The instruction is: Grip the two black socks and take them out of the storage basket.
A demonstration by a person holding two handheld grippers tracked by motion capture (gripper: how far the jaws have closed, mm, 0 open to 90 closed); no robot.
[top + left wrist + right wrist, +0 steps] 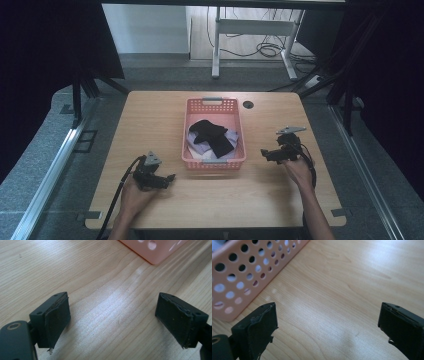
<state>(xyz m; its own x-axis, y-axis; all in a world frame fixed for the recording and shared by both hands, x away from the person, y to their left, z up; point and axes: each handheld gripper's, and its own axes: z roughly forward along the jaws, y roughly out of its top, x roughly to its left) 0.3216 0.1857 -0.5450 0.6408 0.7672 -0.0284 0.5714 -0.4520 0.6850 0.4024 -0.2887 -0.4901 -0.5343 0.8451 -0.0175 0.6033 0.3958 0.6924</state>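
- Forearms enter cut off at the bottom edge of the high view, 2 of them, each hand holding 1 gripper.
- Left gripper (170, 177) sits near the front left of the worktop (150, 115), its fingers (56, 320) spread wide over bare wood with nothing between them.
- Right gripper (263, 152) sits just right of the basket (239, 150), its fingers (262, 327) also spread wide and holding nothing.
- Basket, 1, pink and perforated, stands at mid-worktop between the 2 grippers; each gripper view cuts it off to 1 corner or wall.
- Black cloth (212, 134) lies in the basket atop a pale lilac cloth (197, 147), which it partly hides; how many pieces make up the pile is hard to tell.
- Round dark hole (248, 104), 1, beyond the basket.
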